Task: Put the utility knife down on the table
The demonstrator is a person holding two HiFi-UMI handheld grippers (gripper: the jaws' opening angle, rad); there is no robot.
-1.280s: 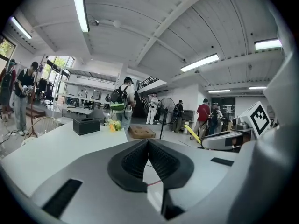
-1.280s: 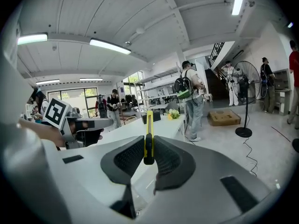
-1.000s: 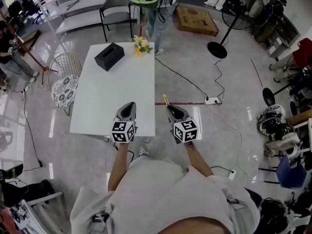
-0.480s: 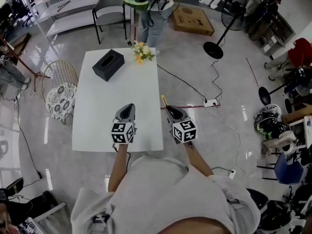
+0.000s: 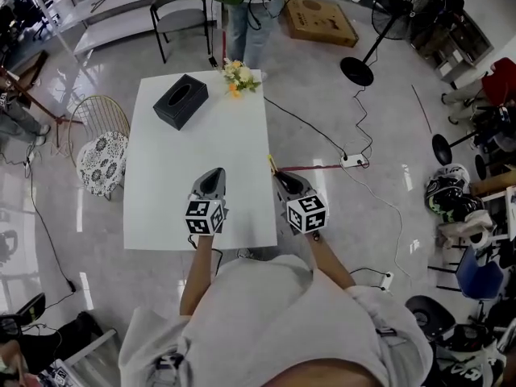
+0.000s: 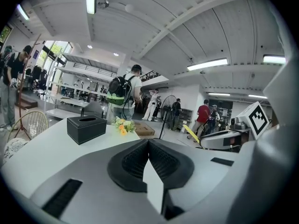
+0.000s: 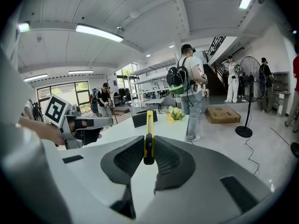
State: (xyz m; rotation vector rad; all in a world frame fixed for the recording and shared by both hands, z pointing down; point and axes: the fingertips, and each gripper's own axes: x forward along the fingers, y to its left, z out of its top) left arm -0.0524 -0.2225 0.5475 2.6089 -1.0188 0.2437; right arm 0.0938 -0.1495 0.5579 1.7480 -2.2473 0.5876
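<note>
A yellow utility knife (image 7: 149,125) stands upright between the pads of my right gripper (image 7: 148,143), which is shut on it. In the head view the knife (image 5: 273,165) sticks out ahead of the right gripper (image 5: 280,179), just at the right edge of the white table (image 5: 185,151). My left gripper (image 5: 214,174) hovers over the table's near end. Its pads meet at the tips with nothing between them (image 6: 148,142). From the left gripper view the knife (image 6: 190,132) shows to the right.
A black tissue box (image 5: 181,101) and a small bunch of flowers (image 5: 239,76) sit at the table's far end. A wire chair (image 5: 101,147) stands left of the table. A person (image 5: 242,6) stands beyond it. A cable and power strip (image 5: 352,161) lie on the floor to the right.
Both grippers have moved forward, further over the table's near end. The right gripper with the knife has come from beside the table to its right edge. Both grips are unchanged.
</note>
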